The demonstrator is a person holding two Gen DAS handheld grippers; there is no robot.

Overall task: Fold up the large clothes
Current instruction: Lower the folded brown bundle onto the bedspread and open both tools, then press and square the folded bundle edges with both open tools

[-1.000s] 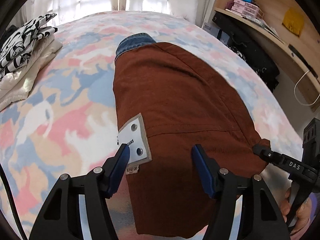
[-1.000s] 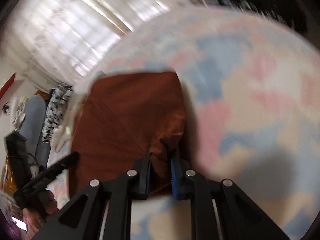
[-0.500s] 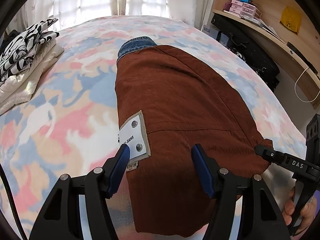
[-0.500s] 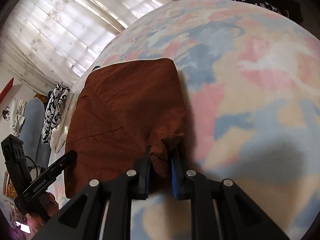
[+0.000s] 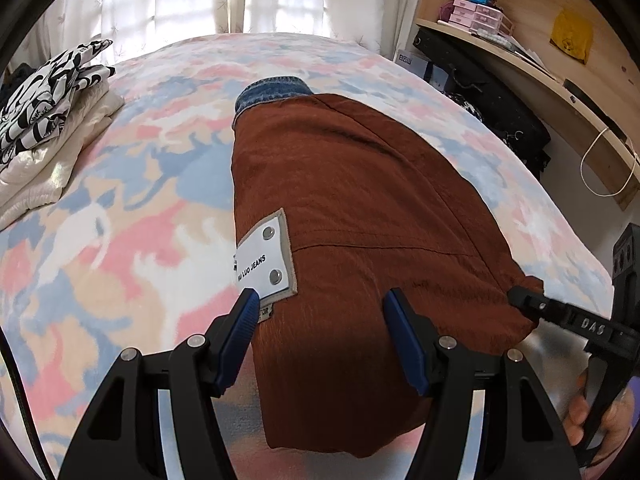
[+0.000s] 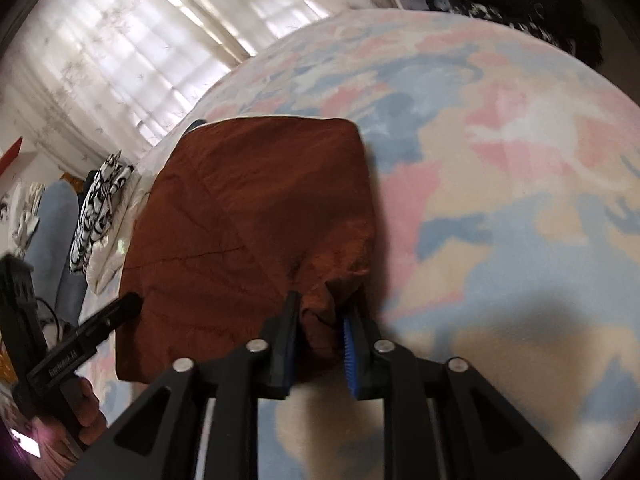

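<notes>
Looks like we're at the tail end of a fold tbh. The rust-brown garment is lying flat on the bed, already doubled over into a longish rectangle, w/ a bit of blue denim poking out at the far end and a white patch label near its left edge.

Right hand-held gripper: jaws are opening rn, w/ the bunched near-right corner of the garment between them. Fabric looks like it's barely touching the pads, if at all, so imo it's letting go of that corner after laying it down.

Left hand-held gripper: jaws spread wide, nothing between them. It hangs over the near end of the garment, left finger just by the label, not pinching anything afaict.

Next move, my guess: pull the right one clear w/o dragging the corner, since that corner's still rumpled and could use a smooth-out. Then both hands grab the near edge and bring it toward the denim end for another fold, or shift it over to the stack of folded clothes at the far left of the bed.
</notes>
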